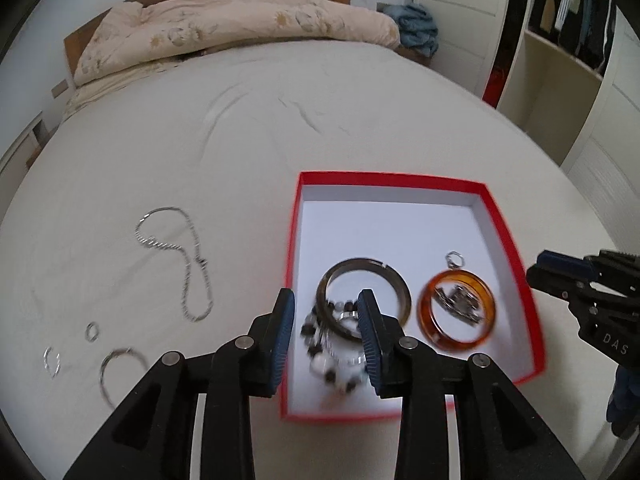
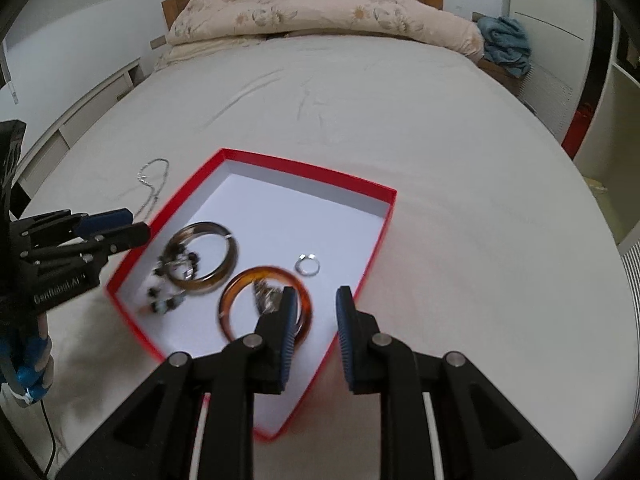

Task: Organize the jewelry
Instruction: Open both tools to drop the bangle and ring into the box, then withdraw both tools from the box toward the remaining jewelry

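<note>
A: Where are my grippers?
B: My left gripper (image 1: 326, 336) gapes empty above the black-and-white beaded bracelet (image 1: 336, 360); my right gripper (image 2: 316, 332) is spread too.
A: Farther out?
B: The red-rimmed white cardboard box (image 1: 384, 184) holds 2 bangles; a silver chain (image 1: 188, 256) lies on the bed.

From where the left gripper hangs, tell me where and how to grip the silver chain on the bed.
Take the silver chain from straight above, at the straighter doubled run near its lower loop, jaws across the strands. It lies flat and slack on the sheet, so a side approach would likely only push it. The left gripper is open.
</note>
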A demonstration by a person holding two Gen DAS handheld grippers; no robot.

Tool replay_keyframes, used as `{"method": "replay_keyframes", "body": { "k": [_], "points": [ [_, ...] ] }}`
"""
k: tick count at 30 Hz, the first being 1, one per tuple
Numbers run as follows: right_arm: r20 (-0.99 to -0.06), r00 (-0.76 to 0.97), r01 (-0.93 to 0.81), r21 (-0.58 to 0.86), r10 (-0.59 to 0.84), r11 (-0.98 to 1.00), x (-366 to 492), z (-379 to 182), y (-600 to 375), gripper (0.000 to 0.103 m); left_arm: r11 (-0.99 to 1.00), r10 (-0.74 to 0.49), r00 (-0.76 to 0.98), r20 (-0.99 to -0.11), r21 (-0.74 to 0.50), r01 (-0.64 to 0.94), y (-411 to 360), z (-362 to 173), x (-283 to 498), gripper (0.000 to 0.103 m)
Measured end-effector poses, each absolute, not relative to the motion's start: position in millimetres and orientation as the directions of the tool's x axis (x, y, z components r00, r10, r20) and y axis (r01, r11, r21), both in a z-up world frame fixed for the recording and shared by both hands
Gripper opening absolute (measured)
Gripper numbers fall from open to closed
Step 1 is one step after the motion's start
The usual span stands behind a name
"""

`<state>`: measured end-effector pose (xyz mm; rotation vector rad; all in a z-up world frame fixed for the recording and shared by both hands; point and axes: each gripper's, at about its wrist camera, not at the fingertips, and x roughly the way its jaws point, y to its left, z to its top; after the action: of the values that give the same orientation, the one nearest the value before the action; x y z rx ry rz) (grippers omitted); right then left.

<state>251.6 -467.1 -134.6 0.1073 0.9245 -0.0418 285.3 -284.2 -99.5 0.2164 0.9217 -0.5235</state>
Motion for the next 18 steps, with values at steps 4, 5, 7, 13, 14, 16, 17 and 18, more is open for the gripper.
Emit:
{"method": "replay_keyframes", "body": {
  "k": [4,5,7,13,14,16,17,18],
  "points": [
    [-0.781,0.624,0.088,0.097,0.021,0.991,222,-112,-451,0.019,0.863,-0.338,0.505,-0.794,-0.048,0.503,-255,-82,260,0.033],
    [-0.777,0.629,0.087,0.103,0.025,0.991,215,-108,-446,0.019,0.866,-0.332,0.506,-0.796,-0.044,0.498,-244,-77,252,0.034],
    [-0.767,0.641,0.081,0.115,0.037,0.990,199,-97,-432,0.019,0.875,-0.314,0.510,-0.801,-0.035,0.484,-225,-72,238,0.038],
    [-0.741,0.668,0.049,0.142,0.073,0.989,156,-75,-387,0.019,0.908,-0.260,0.550,-0.794,-0.008,0.419,-157,-53,200,0.040],
    [-0.735,0.673,0.044,0.149,0.081,0.988,149,-71,-379,0.019,0.916,-0.246,0.560,-0.791,-0.002,0.400,-142,-50,191,0.042],
    [-0.726,0.682,0.035,0.159,0.093,0.987,138,-65,-367,0.019,0.926,-0.226,0.572,-0.788,0.008,0.377,-118,-46,179,0.042],
    [-0.720,0.687,0.031,0.168,0.101,0.985,130,-61,-360,0.019,0.932,-0.215,0.579,-0.786,0.013,0.363,-107,-44,173,0.043],
    [-0.715,0.691,0.028,0.174,0.107,0.984,125,-58,-354,0.019,0.938,-0.204,0.585,-0.785,0.014,0.346,-93,-41,166,0.043]
  ]
}}
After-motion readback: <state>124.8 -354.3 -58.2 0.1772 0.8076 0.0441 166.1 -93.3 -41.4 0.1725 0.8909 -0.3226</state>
